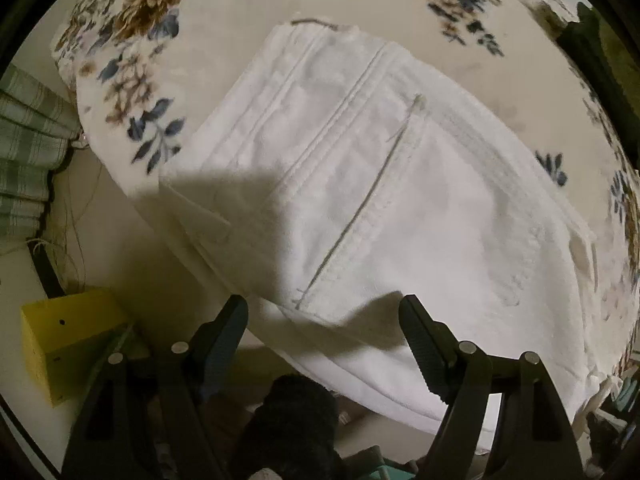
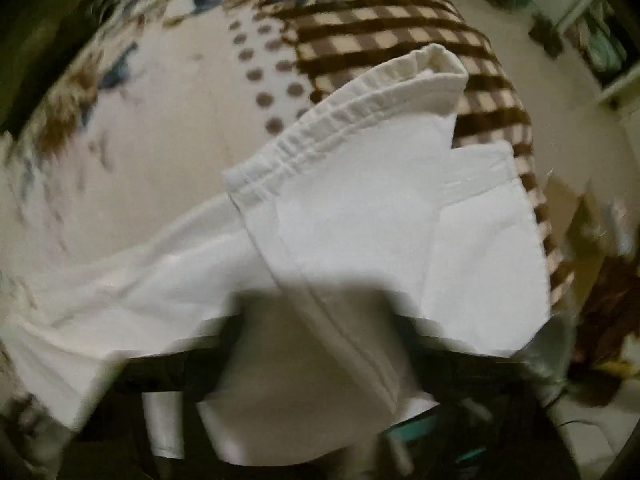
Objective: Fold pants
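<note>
My left gripper (image 1: 322, 320) hangs above the near edge of the white pants (image 1: 360, 184), fingers spread wide and holding nothing. The pants lie on the floral blanket (image 1: 132, 28), a yellow box (image 1: 64, 336) to the left on the floor. On the right wrist view, white fabric drapes over my right gripper; I cannot tell whether it grips. A brown checked blanket (image 2: 392, 28) lies beyond.

One white pants (image 1: 360, 184), one floral blanket (image 1: 132, 40), one yellow box (image 1: 68, 332), one checkered blanket (image 2: 384, 20).
</note>
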`<action>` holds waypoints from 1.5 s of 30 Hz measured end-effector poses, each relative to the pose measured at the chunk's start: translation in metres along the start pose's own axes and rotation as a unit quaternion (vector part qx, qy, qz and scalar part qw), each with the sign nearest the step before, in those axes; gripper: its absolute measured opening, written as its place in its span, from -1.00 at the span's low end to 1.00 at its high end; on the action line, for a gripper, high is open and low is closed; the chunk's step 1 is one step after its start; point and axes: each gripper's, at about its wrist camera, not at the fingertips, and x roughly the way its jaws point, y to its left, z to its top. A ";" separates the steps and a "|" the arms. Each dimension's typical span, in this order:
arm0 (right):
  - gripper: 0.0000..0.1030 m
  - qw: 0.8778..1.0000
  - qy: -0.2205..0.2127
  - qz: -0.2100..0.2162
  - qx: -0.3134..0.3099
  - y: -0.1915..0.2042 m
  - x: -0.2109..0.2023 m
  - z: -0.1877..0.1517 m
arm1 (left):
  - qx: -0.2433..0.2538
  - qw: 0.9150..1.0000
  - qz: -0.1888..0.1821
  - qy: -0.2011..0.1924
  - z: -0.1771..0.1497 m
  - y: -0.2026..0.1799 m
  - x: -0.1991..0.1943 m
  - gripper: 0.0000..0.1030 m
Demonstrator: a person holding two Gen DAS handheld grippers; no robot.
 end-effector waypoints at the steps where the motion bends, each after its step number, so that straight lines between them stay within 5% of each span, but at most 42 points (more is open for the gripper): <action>1: -0.91 1.000 -0.011 -0.010 0.022 -0.010 -0.005 -0.001 | -0.002 1.000 -0.003 0.003 0.000 0.004 0.002 0.49; 5: -0.92 0.971 -0.067 0.000 0.227 -0.113 -0.038 -0.020 | -0.004 1.000 -0.003 0.010 -0.005 0.017 0.008 0.49; 9: -0.91 0.942 0.013 0.065 0.329 -0.183 0.003 -0.048 | -0.028 0.999 -0.009 0.027 -0.005 0.042 0.014 0.49; 11: -0.66 0.928 0.048 0.066 0.363 -0.200 0.015 -0.061 | -0.037 0.999 -0.016 0.028 -0.008 0.053 0.016 0.49; 13: -0.21 0.918 0.046 0.075 0.388 -0.203 0.009 -0.073 | -0.040 0.999 -0.020 0.026 -0.011 0.058 0.016 0.49; 14: -0.16 0.915 0.035 0.078 0.393 -0.199 -0.002 -0.079 | -0.042 0.999 -0.022 0.026 -0.012 0.059 0.016 0.49; 17: -0.09 0.924 0.019 0.107 0.367 -0.151 -0.025 -0.081 | -0.063 0.997 -0.032 0.030 -0.019 0.065 0.025 0.49; 20: -0.08 0.935 0.072 0.172 0.300 -0.082 -0.025 -0.074 | -0.095 0.993 -0.050 0.037 -0.023 0.070 0.035 0.42; 21: -0.08 0.935 0.099 0.193 0.280 -0.057 -0.019 -0.074 | -0.104 0.992 -0.059 0.035 -0.025 0.072 0.037 0.28; 22: -0.08 0.935 0.111 0.200 0.272 -0.041 -0.016 -0.077 | -0.108 0.991 -0.069 0.032 -0.027 0.069 0.037 -0.12; 24: -0.08 0.937 0.126 0.188 0.266 -0.024 -0.011 -0.089 | -0.107 0.992 -0.063 0.025 -0.034 0.069 0.038 -0.27; 27: -0.08 0.924 0.144 0.181 0.306 -0.022 -0.001 -0.116 | -0.107 0.993 -0.056 0.014 -0.040 0.071 0.035 -0.53; 30: -0.08 0.892 0.157 0.227 0.356 -0.026 0.018 -0.146 | -0.110 0.992 -0.057 0.011 -0.047 0.082 0.035 -0.74; 32: -0.08 0.887 0.148 0.240 0.366 -0.024 0.028 -0.157 | -0.105 0.993 -0.055 0.007 -0.050 0.089 0.033 -0.80; 33: -0.14 0.887 0.136 0.248 0.364 -0.024 0.030 -0.159 | -0.102 0.993 -0.051 0.005 -0.052 0.091 0.032 -0.82; 36: -0.92 0.909 0.105 0.223 0.336 -0.020 0.024 -0.158 | -0.097 0.995 -0.038 -0.001 -0.048 0.097 0.025 -0.91; 39: -0.96 0.922 0.096 0.203 0.315 -0.020 0.003 -0.157 | -0.103 0.994 -0.034 0.001 -0.048 0.112 0.021 -0.91; 45: -0.96 0.926 0.141 0.192 0.292 -0.029 -0.001 -0.179 | -0.086 0.995 -0.045 0.016 -0.037 0.111 0.013 -0.89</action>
